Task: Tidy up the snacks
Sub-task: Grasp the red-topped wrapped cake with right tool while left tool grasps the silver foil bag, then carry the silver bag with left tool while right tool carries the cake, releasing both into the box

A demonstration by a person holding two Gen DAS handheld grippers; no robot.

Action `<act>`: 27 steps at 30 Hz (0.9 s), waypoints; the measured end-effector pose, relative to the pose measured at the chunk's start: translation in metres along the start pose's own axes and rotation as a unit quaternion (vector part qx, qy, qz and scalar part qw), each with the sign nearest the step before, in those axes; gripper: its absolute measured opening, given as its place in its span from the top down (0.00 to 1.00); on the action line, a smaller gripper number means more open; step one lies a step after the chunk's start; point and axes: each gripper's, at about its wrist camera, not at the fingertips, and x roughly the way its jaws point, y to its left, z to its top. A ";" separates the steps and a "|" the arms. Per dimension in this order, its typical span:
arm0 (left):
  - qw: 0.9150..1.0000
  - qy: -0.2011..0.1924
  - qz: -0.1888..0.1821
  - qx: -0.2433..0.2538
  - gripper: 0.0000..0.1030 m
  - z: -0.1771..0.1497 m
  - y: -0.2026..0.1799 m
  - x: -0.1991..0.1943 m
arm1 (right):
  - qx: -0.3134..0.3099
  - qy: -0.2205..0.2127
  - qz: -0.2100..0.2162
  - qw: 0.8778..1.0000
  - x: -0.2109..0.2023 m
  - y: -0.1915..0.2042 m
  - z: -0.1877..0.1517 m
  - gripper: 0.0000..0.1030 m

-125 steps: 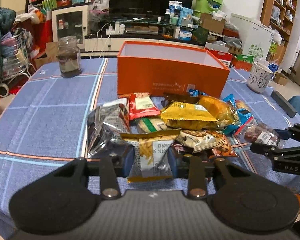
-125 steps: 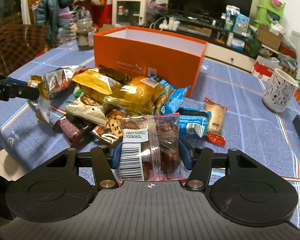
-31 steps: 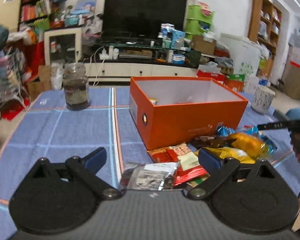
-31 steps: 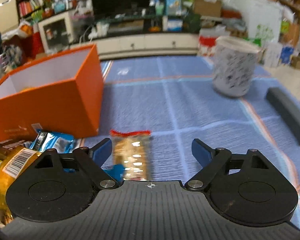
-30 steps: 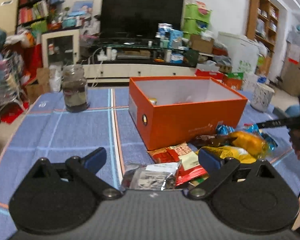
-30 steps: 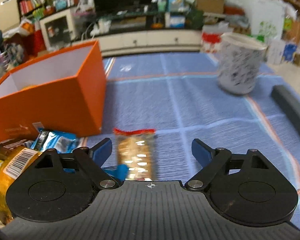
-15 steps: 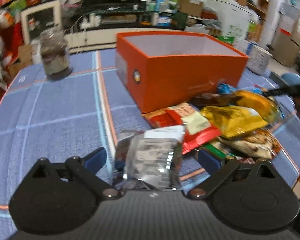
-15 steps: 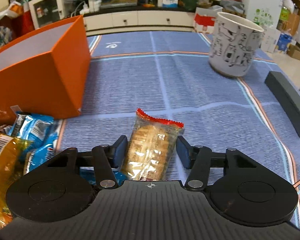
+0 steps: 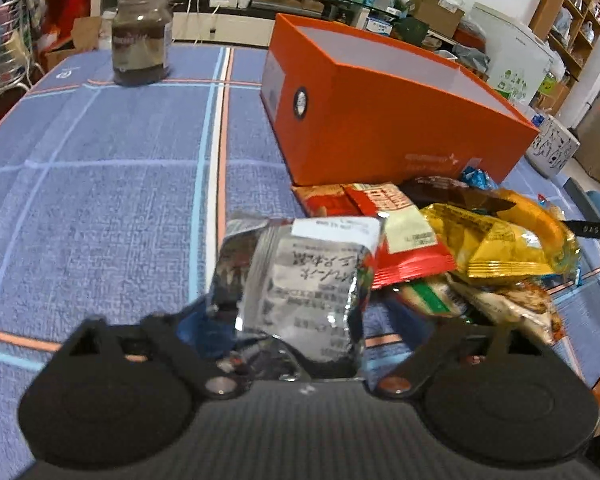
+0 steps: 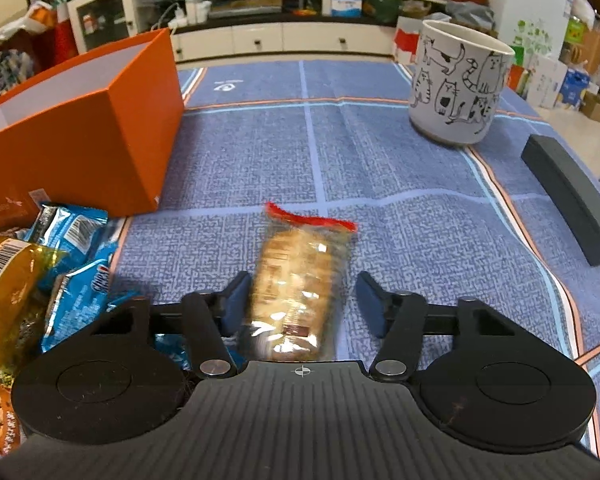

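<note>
Snacks point(image 9: 480, 240) mostly lie outside our orange box point(image 9: 380, 120); left gripper point(image 9: 304, 320) closing around silver packet point(image 9: 312, 276), right gripper point(image 10: 300, 300) around biscuits point(image 10: 300, 280), neither clamped.

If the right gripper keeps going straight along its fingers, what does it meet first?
The right gripper already has the clear biscuit pack between its fingers, which have just been closing. Beyond that pack the line looks free across the blue tablecloth; the cat mug sits off to the right, though depth is unclear.
</note>
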 end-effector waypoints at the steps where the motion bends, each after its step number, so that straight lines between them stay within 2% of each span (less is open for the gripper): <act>1: 1.000 0.001 -0.001 -0.005 0.35 0.000 -0.001 -0.002 | 0.002 0.001 0.002 1.000 -0.001 0.000 0.001 0.68; 3: 1.000 0.002 -0.002 -0.010 0.36 -0.001 -0.003 -0.004 | 0.001 0.004 0.006 1.000 -0.001 0.002 0.001 0.73; 10: 1.000 -0.007 0.017 -0.012 0.40 0.000 -0.007 -0.006 | -0.009 0.001 0.004 1.000 -0.001 0.009 0.000 0.73; 12: 1.000 -0.017 0.022 -0.012 0.40 0.003 -0.009 -0.010 | -0.006 -0.002 0.005 1.000 -0.002 0.009 0.000 0.79; 16: 0.999 -0.041 0.015 -0.015 0.40 0.008 -0.011 -0.022 | -0.008 -0.013 0.005 1.000 -0.007 0.009 0.002 0.79; 22: 0.998 -0.051 0.021 -0.011 0.40 0.011 -0.017 -0.027 | -0.018 -0.028 -0.003 0.999 -0.015 0.013 0.004 0.79; 27: 0.996 -0.080 0.021 -0.013 0.40 0.017 -0.027 -0.044 | -0.009 -0.049 -0.003 0.999 -0.029 0.013 0.010 0.79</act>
